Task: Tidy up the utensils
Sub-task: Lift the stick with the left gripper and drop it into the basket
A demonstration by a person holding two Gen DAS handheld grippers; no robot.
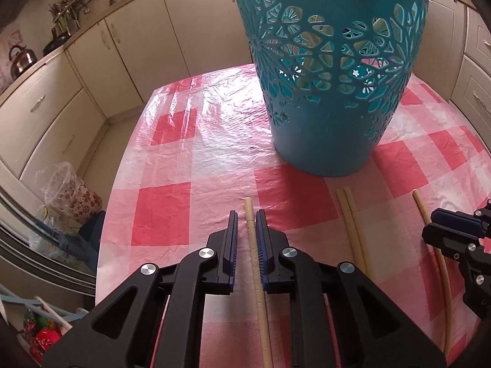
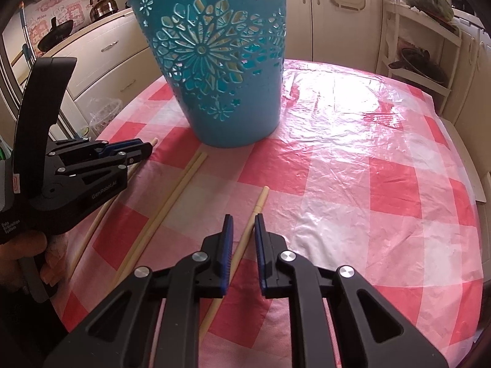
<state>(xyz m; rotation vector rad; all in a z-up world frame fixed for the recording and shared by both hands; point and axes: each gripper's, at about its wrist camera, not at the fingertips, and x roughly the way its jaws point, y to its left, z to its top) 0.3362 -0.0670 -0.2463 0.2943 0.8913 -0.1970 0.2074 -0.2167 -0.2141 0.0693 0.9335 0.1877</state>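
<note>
A tall teal cut-out basket (image 1: 325, 141) (image 2: 233, 122) stands on the pink checked table (image 1: 172, 214) (image 2: 383, 184). Several pale chopsticks lie in front of it. My left gripper (image 1: 247, 214) (image 2: 147, 150) straddles the leftmost chopstick (image 1: 254, 260) (image 2: 92, 230); the jaws stand narrowly apart, and the stick rests near the right pad with a gap showing on its left. A pair of chopsticks (image 1: 353, 224) (image 2: 181, 190) lies side by side in the middle. My right gripper (image 2: 244, 219) (image 1: 429, 224) straddles the rightmost chopstick (image 2: 259, 205) (image 1: 442, 263), with gaps between stick and pads.
The table's left edge (image 1: 107, 202) drops to the floor, where a lined flowered bin (image 1: 67, 190) stands. Cream cabinets ring the room, with a kettle (image 1: 21, 59) on the counter. A white shelf rack (image 2: 423, 46) stands behind the table's far right. A hand (image 2: 30, 251) holds the left gripper.
</note>
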